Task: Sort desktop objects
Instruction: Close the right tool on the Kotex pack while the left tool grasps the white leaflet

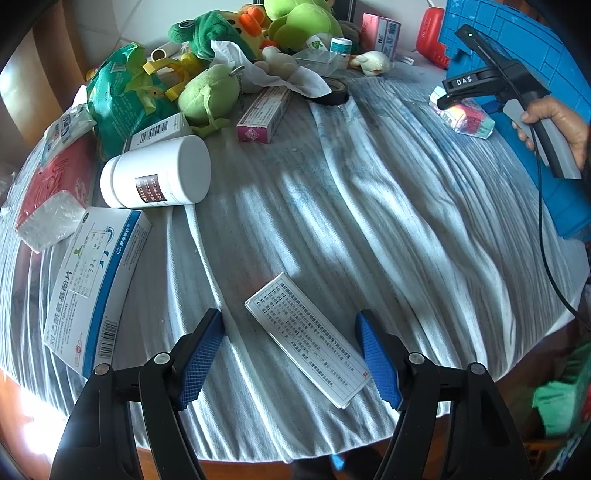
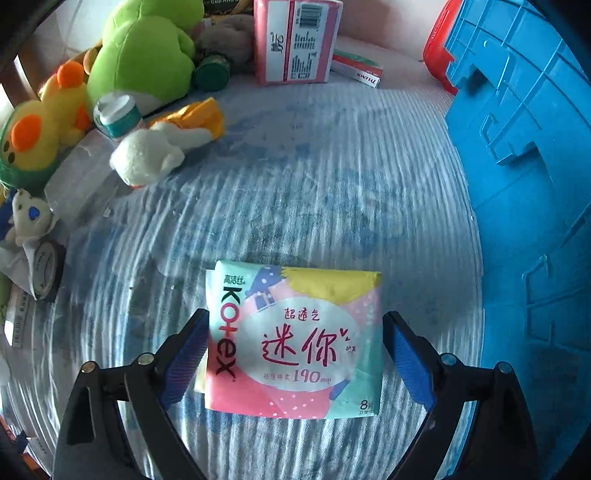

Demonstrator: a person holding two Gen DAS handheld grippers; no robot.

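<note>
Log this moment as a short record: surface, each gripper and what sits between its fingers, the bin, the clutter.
surface: table under a striped cloth
left gripper: open, a flat white medicine box lies on the cloth between its fingers, untouched
right gripper: jaws wide, straddling a pink Kotex pack lying flat on the cloth; whether the left pad touches its edge cannot be told
bin: blue plastic crate to the right of the pack
clutter: plush toys, white pill bottle on its side, more boxes at far left

Home table – plush toys [image 1: 207, 94], medicine boxes [image 1: 92, 288], striped cloth [image 1: 332, 206]
</note>
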